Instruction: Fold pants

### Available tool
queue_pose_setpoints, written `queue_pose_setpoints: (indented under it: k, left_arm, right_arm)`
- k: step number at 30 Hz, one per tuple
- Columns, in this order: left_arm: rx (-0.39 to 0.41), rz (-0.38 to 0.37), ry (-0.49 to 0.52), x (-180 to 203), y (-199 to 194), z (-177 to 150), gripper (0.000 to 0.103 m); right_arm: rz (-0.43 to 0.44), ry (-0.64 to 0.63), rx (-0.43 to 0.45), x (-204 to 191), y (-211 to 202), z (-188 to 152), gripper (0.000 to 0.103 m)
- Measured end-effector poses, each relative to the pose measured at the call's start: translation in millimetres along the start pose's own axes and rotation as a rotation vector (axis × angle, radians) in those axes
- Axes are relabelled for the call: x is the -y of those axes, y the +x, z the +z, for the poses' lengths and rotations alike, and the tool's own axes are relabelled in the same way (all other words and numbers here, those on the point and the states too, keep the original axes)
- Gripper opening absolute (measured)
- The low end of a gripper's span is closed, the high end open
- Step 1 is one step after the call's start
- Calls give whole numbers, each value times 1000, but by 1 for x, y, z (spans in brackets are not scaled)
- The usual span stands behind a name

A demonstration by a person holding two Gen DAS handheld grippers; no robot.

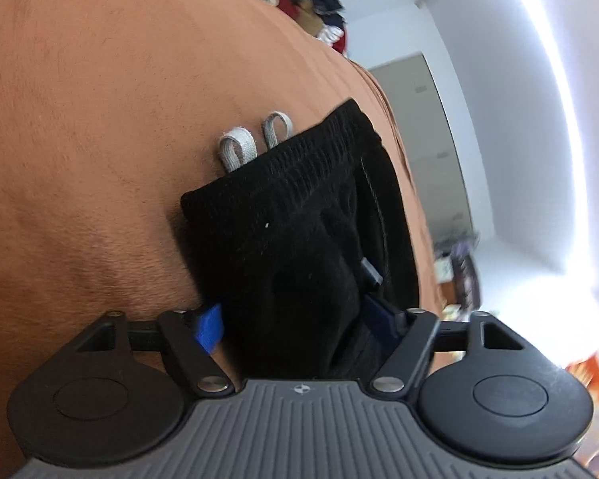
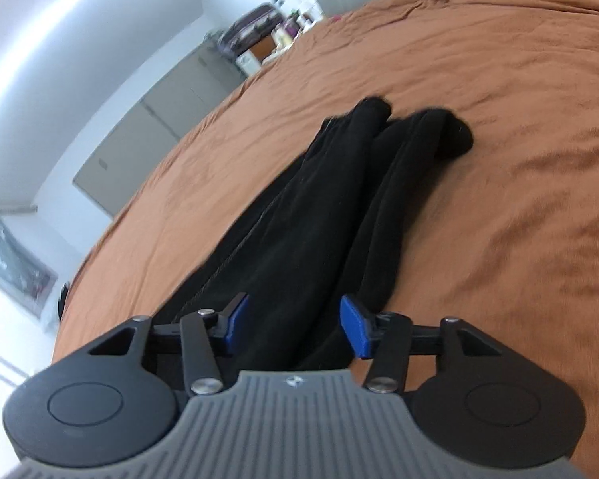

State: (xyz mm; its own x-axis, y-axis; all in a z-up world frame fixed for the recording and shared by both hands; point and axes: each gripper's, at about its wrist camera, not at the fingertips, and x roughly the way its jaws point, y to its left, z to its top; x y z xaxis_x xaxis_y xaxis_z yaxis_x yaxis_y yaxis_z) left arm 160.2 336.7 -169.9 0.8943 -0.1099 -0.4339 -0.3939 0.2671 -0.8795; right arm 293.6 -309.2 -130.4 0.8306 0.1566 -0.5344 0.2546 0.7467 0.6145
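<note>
Your left gripper [image 1: 295,329] has its blue pads spread around a thick bunch of the black pants [image 1: 299,215] near the waistband, whose grey drawstring loops [image 1: 239,147] poke out onto the orange bedcover [image 1: 80,119]. Your right gripper [image 2: 295,325] straddles the legs, pads apart; whether either actually grips is unclear. No readable writing.

I worked in a home bedroom, rust-orange bedspread [image 2: 479,80] under me, grey wardrobe doors [image 2: 147,139], cluttered dresser [image 2: 259,36] by white walls.
</note>
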Motion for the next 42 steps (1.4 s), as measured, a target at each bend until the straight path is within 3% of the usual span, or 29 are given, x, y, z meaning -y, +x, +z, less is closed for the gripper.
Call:
queue_pose_setpoints:
  k: [5, 9, 13, 15, 16, 18, 19, 20, 21, 22, 23, 25, 27, 31, 34, 35, 37, 39, 40, 41, 42]
  left_arm:
    - [-9, 52, 60, 15, 10, 2, 76]
    - [-19, 56, 60, 9, 12, 3, 69]
    - [-27, 55, 56, 3, 14, 6, 66]
    - [-31, 66, 63, 3, 15, 6, 66]
    - [-32, 69, 62, 6, 14, 5, 66]
    - [-32, 67, 55, 8, 16, 5, 66]
    - [-32, 65, 56, 8, 18, 4, 66]
    - [-32, 66, 59, 8, 19, 4, 66]
    - [-32, 66, 62, 6, 16, 1, 66]
    - [-33, 65, 63, 5, 15, 1, 66]
    - [-34, 64, 65, 4, 14, 0, 66]
    - [-34, 66, 65, 3, 13, -1, 66]
    - [-32, 69, 63, 3, 12, -1, 66]
    - [-29, 85, 72, 6, 12, -3, 66]
    - [-29, 95, 80, 9, 12, -4, 66]
    - [-29, 96, 78, 9, 12, -5, 66]
    - [-27, 99, 78, 10, 12, -5, 66]
    - [-24, 102, 81, 12, 13, -6, 66]
    - [-25, 103, 84, 12, 13, -6, 66]
    - [-25, 103, 85, 13, 14, -7, 66]
    - [-25, 101, 84, 13, 14, -7, 66]
  right_arm:
    - [-36, -43, 143, 2, 23, 30, 48]
    - [-94, -51, 190, 8, 47, 65, 50]
    - [-166, 71, 78, 28, 85, 84, 50]
    - [-198, 123, -53, 38, 107, 84, 50]
    - [-207, 121, -132, 39, 120, 86, 50]
    - [-191, 65, -204, 35, 130, 104, 53]
    - [-136, 118, -182, 41, 122, 113, 49]
    - [-59, 212, -77, 53, 107, 120, 35]
    - [14, 310, 71, 68, 85, 125, 35]
    - [31, 363, 171, 79, 70, 128, 39]
    - [-15, 393, 227, 89, 59, 132, 46]
    - [-142, 435, 208, 110, 57, 136, 46]
    - [-189, 497, 106, 130, 66, 134, 45]
    - [-76, 556, 23, 141, 80, 127, 45]
    - [-78, 530, -35, 141, 94, 135, 38]
    - [-79, 511, -39, 140, 94, 140, 28]
    - [-47, 383, 127, 126, 84, 151, 25]
    - [107, 72, 326, 95, 62, 154, 24]
    - [83, -69, 361, 79, 58, 151, 25]
    - [-11, -159, 348, 70, 64, 150, 30]
    - [-156, -173, 267, 69, 79, 152, 33]
